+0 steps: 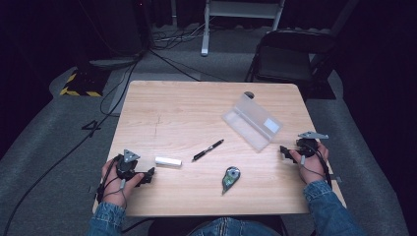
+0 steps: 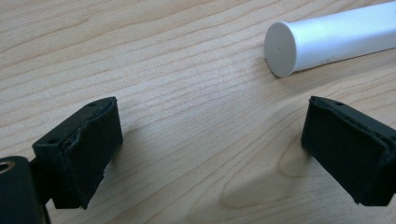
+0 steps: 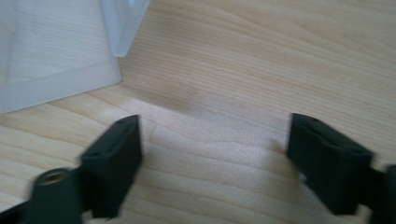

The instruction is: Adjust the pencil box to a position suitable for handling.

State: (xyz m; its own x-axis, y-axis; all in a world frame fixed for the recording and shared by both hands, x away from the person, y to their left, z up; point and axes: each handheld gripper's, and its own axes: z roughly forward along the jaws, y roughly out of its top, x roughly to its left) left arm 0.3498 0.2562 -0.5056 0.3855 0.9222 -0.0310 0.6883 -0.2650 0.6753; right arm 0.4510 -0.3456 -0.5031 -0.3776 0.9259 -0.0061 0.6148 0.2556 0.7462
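A dark studio-like lab: black drapes, floor cables (image 1: 123, 93), a folding chair (image 1: 290, 54), one wooden table (image 1: 196, 108).

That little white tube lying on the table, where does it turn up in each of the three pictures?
High view: the white tube lies left of centre, just ahead of the left gripper.
Left gripper view: its round end and body fill the upper right corner, beyond the open jaws.
Right gripper view: not in it; the clear plastic case sits upper left.
Shared landmark: the pale wooden table.

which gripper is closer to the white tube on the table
Left. The left gripper sits just beside the white tube, jaws open toward it; the right gripper is across the table, by the clear case.
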